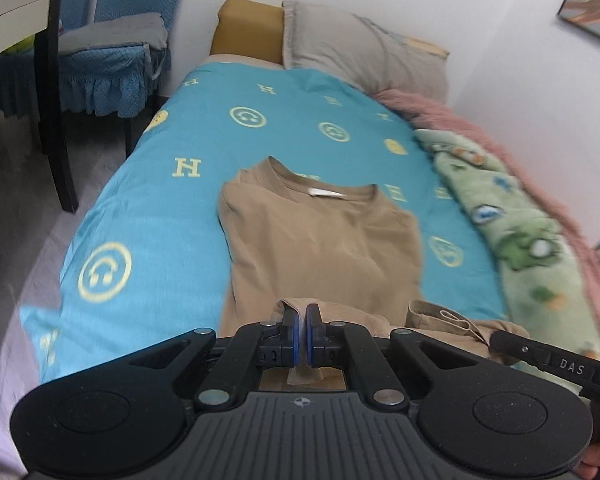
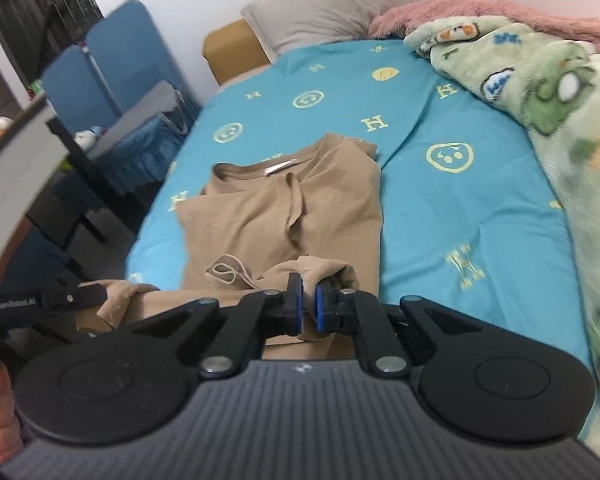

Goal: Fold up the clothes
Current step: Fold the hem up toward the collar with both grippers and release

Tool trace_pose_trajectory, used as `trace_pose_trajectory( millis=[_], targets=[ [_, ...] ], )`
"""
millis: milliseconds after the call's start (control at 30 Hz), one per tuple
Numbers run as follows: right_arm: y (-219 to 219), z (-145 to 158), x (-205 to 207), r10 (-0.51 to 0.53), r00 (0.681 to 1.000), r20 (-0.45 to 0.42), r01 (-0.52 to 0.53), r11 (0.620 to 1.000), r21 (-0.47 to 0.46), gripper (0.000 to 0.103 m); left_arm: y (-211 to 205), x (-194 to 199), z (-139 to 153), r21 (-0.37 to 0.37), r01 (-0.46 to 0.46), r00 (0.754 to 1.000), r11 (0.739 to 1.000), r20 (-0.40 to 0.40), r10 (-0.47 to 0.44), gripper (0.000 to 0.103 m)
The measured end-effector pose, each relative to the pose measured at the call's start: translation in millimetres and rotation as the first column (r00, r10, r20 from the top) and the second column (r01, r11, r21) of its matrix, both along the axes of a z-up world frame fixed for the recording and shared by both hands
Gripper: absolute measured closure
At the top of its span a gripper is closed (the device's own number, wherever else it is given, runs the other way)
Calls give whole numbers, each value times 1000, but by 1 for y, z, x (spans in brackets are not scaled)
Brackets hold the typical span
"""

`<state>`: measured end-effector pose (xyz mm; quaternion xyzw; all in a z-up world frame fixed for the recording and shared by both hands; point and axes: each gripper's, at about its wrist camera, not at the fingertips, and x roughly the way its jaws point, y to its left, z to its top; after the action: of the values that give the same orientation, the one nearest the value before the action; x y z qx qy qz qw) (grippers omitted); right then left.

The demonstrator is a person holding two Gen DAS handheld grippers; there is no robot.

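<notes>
A tan T-shirt [image 1: 320,240] lies collar-far on the turquoise bedspread [image 1: 148,208], its sleeves already turned in over the body. The left tool [image 1: 302,320] and the right tool [image 2: 307,300] each pinch the near hem, both pairs of blue pads pressed onto cloth (probably to carry that edge toward the collar). A green cartoon blanket [image 2: 540,92] and a pink fleece [image 1: 440,112] crowd the right side; a grey pillow [image 1: 360,44] sits far off, well clear.
</notes>
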<state>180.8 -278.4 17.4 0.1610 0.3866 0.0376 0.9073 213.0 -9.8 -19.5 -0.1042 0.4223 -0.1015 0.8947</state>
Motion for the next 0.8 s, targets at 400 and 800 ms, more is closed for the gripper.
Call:
trace_pose_trajectory(
  millis=[400,800],
  targets=[
    [17,-85,69,83,991,-107,-99,984,-148,91,-22,64,-105,184,42,997,982,-68,-30,92],
    [17,-27,9,49,997,53,-41,990,-135,18,-31,-16,-36,164,10,998,986,64,-21,13]
  ],
)
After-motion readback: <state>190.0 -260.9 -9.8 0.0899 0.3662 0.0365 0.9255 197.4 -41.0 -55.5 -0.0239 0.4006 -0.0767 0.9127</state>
